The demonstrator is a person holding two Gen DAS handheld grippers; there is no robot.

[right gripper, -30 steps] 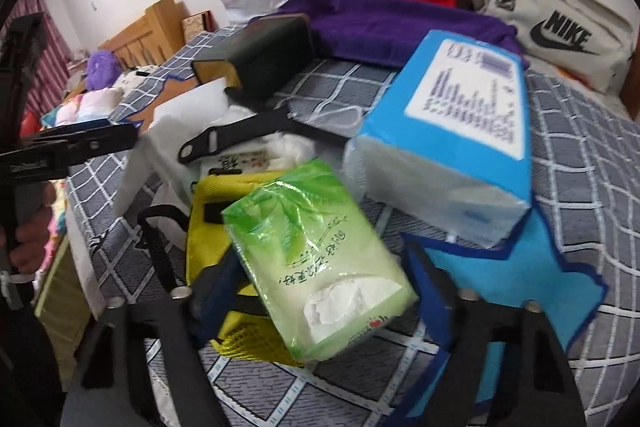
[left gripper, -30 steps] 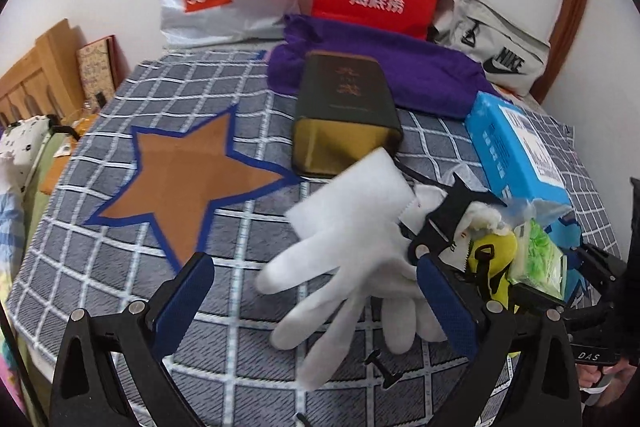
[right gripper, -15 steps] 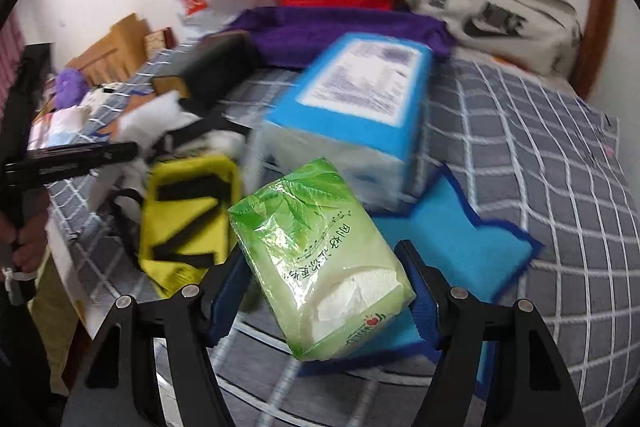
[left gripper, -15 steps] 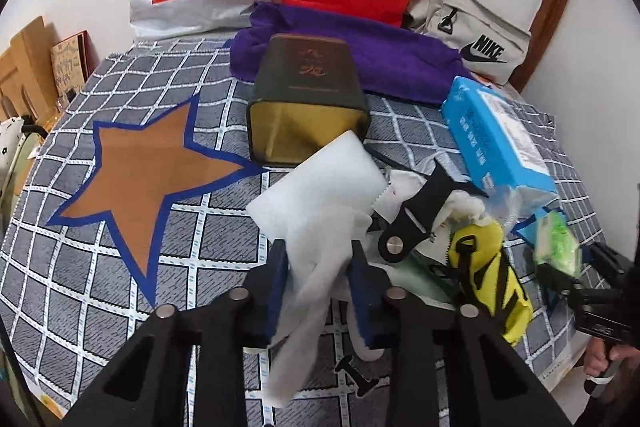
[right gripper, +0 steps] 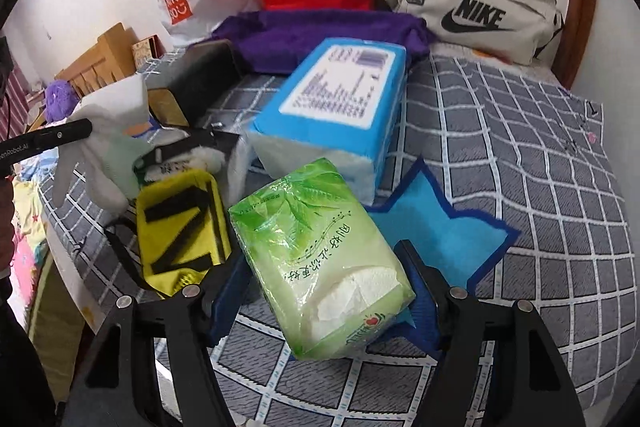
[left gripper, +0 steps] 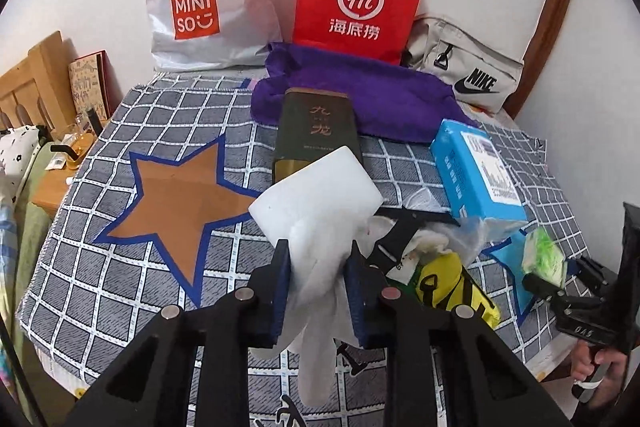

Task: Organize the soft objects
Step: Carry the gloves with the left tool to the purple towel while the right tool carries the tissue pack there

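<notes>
White cotton, limp and crumpled, fills the left gripper [left gripper: 318,291]: its jaws are nearly closed on a white glove [left gripper: 320,207], cuff pointing up and away, fingers dangling below the pads, lifted clear of the checked cloth [left gripper: 100,291] covering the surface. Just left of it lies the brown star patch [left gripper: 176,203], bare, which looks like a sorting spot. Behind the glove sits a dark tin [left gripper: 316,123], then a purple towel [left gripper: 360,99]. Further right on the cloth is a jumble: a yellow strapped pouch [right gripper: 180,223], black straps, and a blue tissue box [right gripper: 332,115] resting partly on a blue star patch [right gripper: 440,239].

The right gripper [right gripper: 324,291] has its jaws about half open, clamped on the sides of a green tissue pack [right gripper: 320,251], held tilted above the near edge of the blue star.

Both hands seem to be in mid-carry, each with 1 soft item. The next move likely calls for swinging the glove left over the brown star and lowering it before release, so the loose fingers don't snag the straps; the tissue pack needs setting down flat on the blue star, beside the box.
</notes>
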